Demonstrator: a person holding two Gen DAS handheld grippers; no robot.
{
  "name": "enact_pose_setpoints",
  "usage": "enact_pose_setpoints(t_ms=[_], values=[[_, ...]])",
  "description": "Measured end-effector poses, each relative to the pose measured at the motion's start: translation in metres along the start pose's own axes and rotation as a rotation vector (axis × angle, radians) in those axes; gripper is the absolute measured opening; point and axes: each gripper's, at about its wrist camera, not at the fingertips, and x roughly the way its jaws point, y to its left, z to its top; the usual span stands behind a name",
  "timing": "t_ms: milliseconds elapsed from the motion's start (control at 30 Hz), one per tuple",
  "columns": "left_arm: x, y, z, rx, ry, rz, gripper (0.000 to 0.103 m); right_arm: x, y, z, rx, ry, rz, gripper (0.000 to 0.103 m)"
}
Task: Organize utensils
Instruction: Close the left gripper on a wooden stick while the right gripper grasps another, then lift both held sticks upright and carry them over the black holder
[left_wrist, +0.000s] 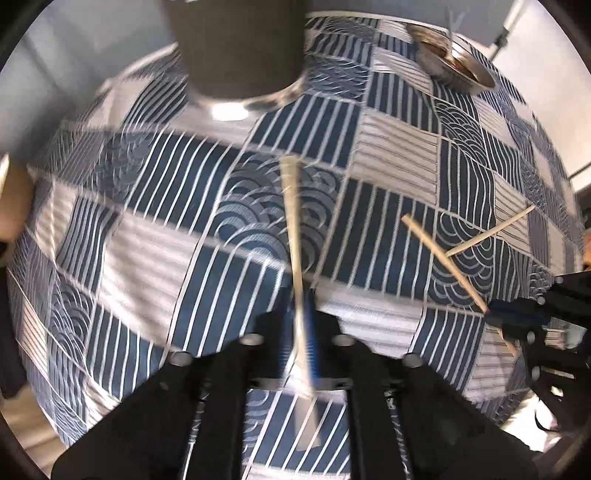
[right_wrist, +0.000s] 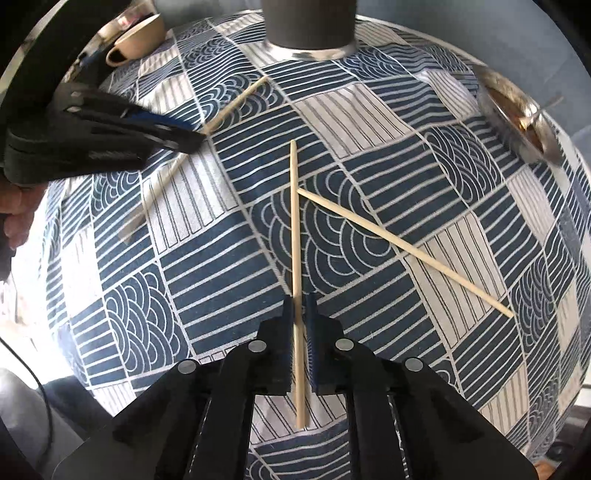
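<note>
While a blue and white patterned tablecloth (right_wrist: 229, 266) covers the whole table, three pale wooden chopsticks sit on or just above it. The left gripper (left_wrist: 303, 325), pointing straight down, has its blue-padded fingers (left_wrist: 314, 332) closed on the first chopstick (left_wrist: 293, 221). In the left wrist view this stick is blurred; its long axis runs from near to far, passing between the pads and pointing toward a dark cylindrical holder (left_wrist: 240, 48) with a shiny metal base at the far edge of the table.

The right gripper (right_wrist: 299, 332) is closed on the second chopstick (right_wrist: 294, 206). Its long axis also runs near to far, close to vertical in the right wrist view, with the near end sticking out behind the pads and the far end pointing toward the holder. The third chopstick (right_wrist: 402, 251) lies flat on the cloth, untouched. It slants from a far end just beside the second stick down to a near end well to the right.

In the right wrist view the left gripper appears at far left, with part of a hand (right_wrist: 18, 218) behind it. A beige cup (right_wrist: 138, 38) stands at the far left corner, and a metal bowl (right_wrist: 517, 118) at the far right.
</note>
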Motion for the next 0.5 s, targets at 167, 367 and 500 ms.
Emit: enact_pose_setpoints(t_ms=[167, 367, 500], values=[[-0.005, 0.024, -0.014, -0.075, 0.044, -0.035, 0.004, -0.005, -0.021, -0.004, 0.123, 0.02, 0.182, 0.004], [-0.023, 0.038, -0.024, -0.094, 0.051, -0.032, 0.005, -0.027, -0.007, -0.004, 0.114, -0.031, 0.386, 0.005], [-0.048, 0.054, -0.022, -0.112, 0.017, -0.042, 0.005, -0.041, 0.002, 0.006, 0.081, -0.07, 0.439, 0.005]])
